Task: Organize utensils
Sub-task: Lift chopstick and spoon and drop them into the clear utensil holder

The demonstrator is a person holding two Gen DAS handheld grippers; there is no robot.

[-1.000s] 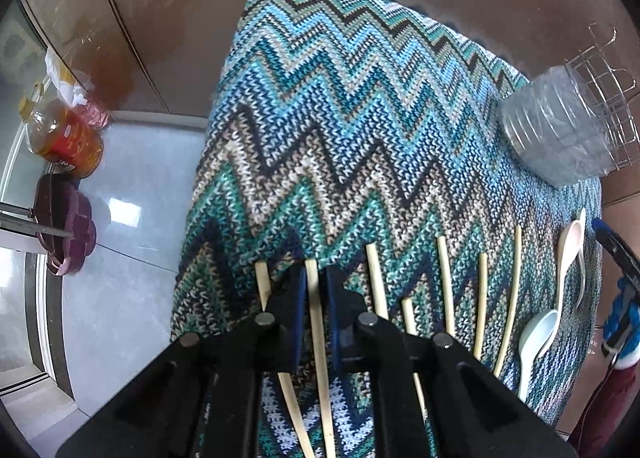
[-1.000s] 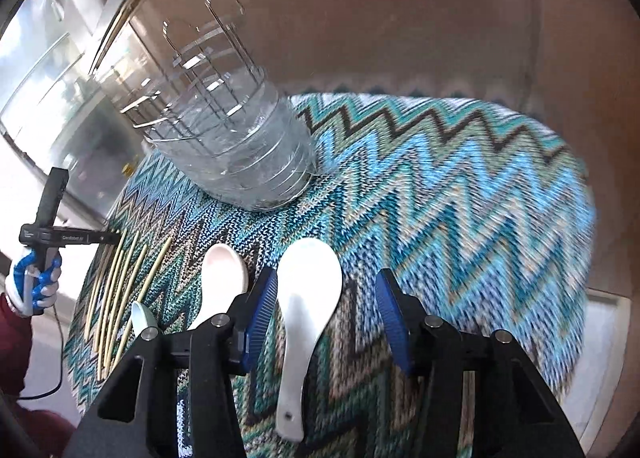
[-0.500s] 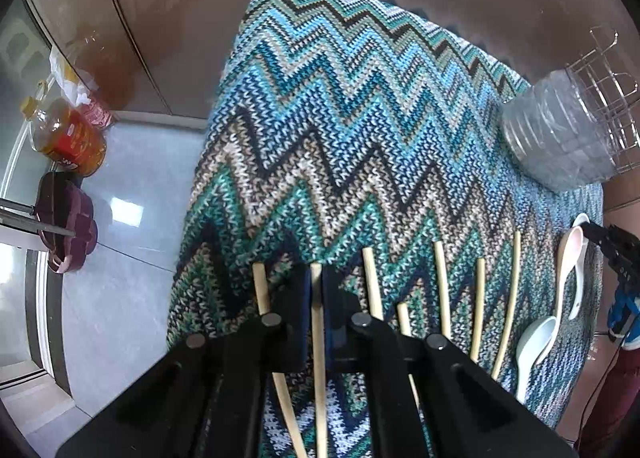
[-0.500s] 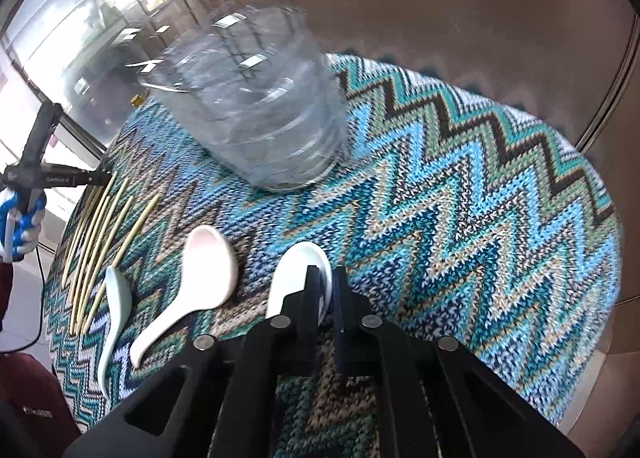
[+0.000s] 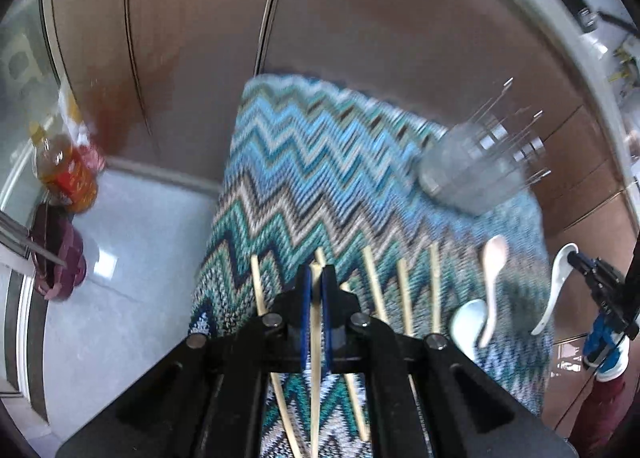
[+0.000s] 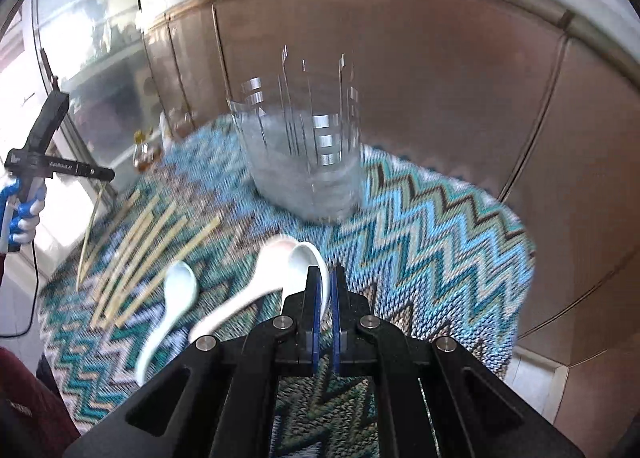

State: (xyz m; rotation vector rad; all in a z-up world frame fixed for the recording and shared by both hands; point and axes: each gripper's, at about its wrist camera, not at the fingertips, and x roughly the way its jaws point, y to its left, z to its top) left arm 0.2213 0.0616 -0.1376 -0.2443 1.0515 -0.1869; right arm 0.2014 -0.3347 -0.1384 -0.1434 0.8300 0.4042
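My left gripper (image 5: 316,278) is shut on a bamboo chopstick (image 5: 316,338) and holds it above the zigzag cloth (image 5: 304,177). Several more chopsticks (image 5: 404,294) lie on the cloth beside it. My right gripper (image 6: 325,278) is shut on a white ceramic spoon (image 6: 308,262), lifted off the cloth; it also shows in the left wrist view (image 5: 556,286). Two other white spoons (image 6: 176,290) (image 6: 256,282) lie on the cloth. A clear utensil holder with a wire rack (image 6: 304,169) stands ahead of the right gripper, and shows in the left wrist view (image 5: 476,173) too.
The cloth covers a small table (image 6: 460,242) against brown cabinet doors (image 6: 440,97). On the floor to the left stand an oil bottle (image 5: 64,173) and a dark red stool (image 5: 56,270). Light floor tiles (image 5: 132,258) lie beyond the table's left edge.
Both grippers closed, the left on a chopstick and the right on a spoon, then rose from the cloth with them. Both views are now higher and tilted toward the holder.
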